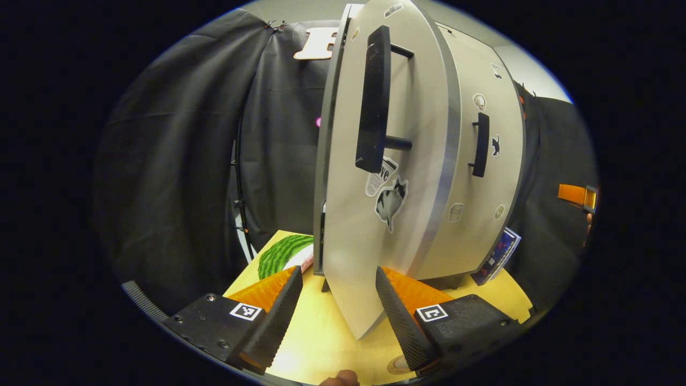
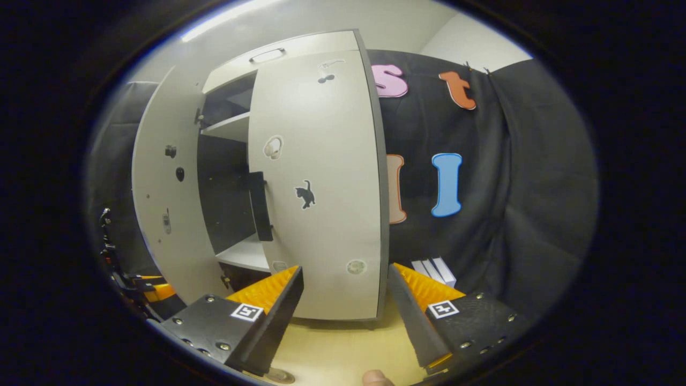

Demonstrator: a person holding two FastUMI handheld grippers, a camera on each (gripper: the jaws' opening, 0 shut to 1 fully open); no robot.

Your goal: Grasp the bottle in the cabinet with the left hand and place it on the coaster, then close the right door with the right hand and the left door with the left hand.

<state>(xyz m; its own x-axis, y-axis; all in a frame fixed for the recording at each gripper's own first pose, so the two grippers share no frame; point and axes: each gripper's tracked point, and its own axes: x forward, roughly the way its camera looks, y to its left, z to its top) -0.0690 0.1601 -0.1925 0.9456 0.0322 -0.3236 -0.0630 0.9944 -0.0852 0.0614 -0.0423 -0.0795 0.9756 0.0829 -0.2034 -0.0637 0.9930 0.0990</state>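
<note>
— So where does it stand at the cabinet [image 2: 300, 53]?

— Judging by the doors, the right door [image 2: 321, 187] lies nearly flat against the cabinet front, while the left door [image 1: 386, 177] stands swung out. That one looks like the step in hand.

— And the left gripper [image 1: 337, 305]?

— Its jaws are spread wide and grasp nothing; the lower corner of the left door sits between the two fingers, at the door's free edge. The right gripper [image 2: 345, 305] is likewise released, empty, hovering just in front of the right door's bottom.

— How should the push go?

— I'd press one finger flat on the door's outer face, below its black handle [image 1: 373, 102], and follow the hinge arc rather than shove straight, easing off as it nears the cabinet so it doesn't bounce.

— The bottle, the coaster?

— I cannot place the bottle. A round disc [image 1: 399, 365] on the yellow tabletop [image 1: 321, 332], just before the left door, may be the coaster; too cropped to tell.
</note>
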